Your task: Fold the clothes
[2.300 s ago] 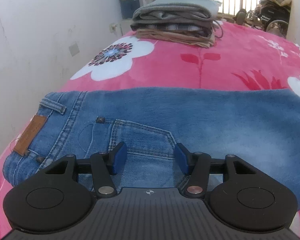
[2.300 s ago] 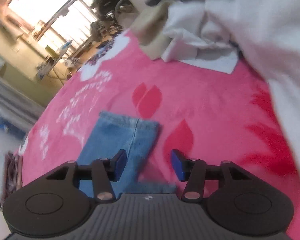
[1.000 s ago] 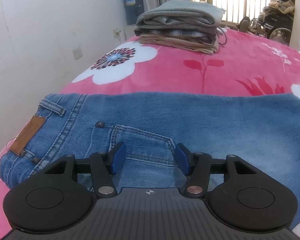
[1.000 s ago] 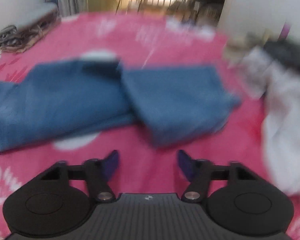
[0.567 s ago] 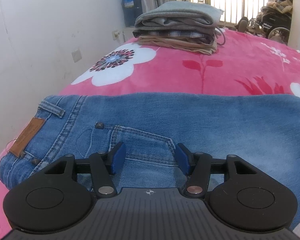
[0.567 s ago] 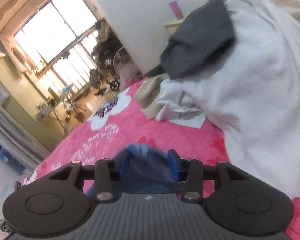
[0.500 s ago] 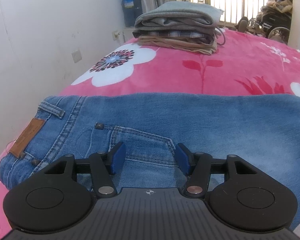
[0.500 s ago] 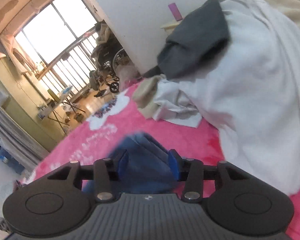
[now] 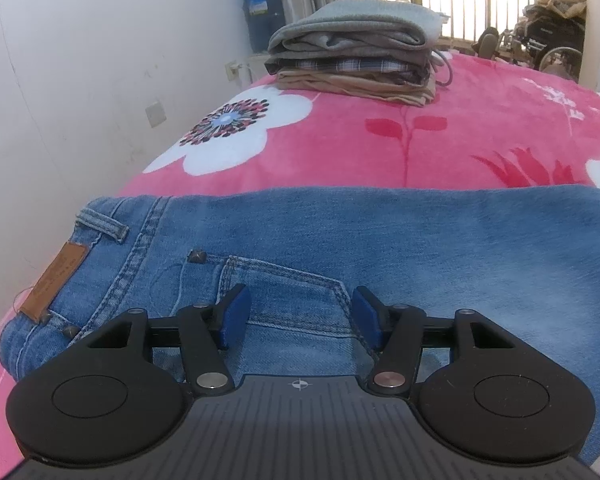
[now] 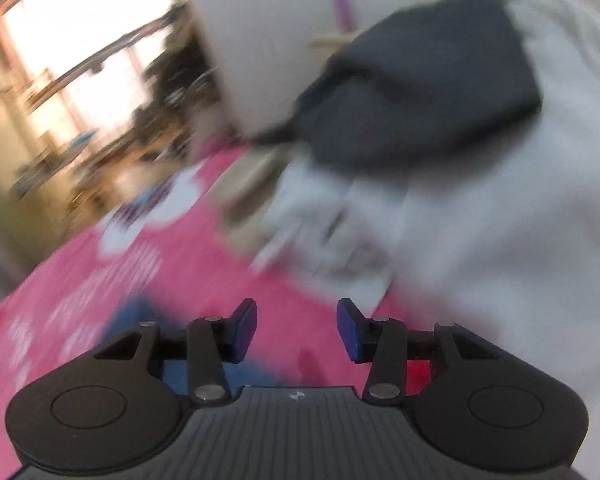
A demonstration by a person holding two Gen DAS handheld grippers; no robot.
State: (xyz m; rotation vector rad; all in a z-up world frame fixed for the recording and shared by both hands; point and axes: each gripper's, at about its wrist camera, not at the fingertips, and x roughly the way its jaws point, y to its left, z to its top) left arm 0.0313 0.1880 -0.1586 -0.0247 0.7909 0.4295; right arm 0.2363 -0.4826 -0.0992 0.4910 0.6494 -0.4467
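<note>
Blue jeans (image 9: 380, 232) lie flat across the pink flowered blanket (image 9: 380, 140), waistband and brown leather patch (image 9: 56, 280) to the left. My left gripper (image 9: 300, 316) stands open just over the back pocket, nothing pinched between its blue pads. The right wrist view is blurred by motion. There my right gripper (image 10: 296, 332) is open, with only pink blanket showing in the gap. A blurred patch of blue denim (image 10: 132, 316) lies low to the left, behind the left finger.
A stack of folded clothes (image 9: 352, 64) sits at the far end of the bed. A white wall (image 9: 60, 80) runs close along the left. On the right side, a heap of white laundry (image 10: 480, 220) with a dark grey garment (image 10: 420, 96) on top.
The right gripper has swung and rolled; denim that filled the gap between its jaws half a second ago now sits low and left of them. The left gripper has kept still.
</note>
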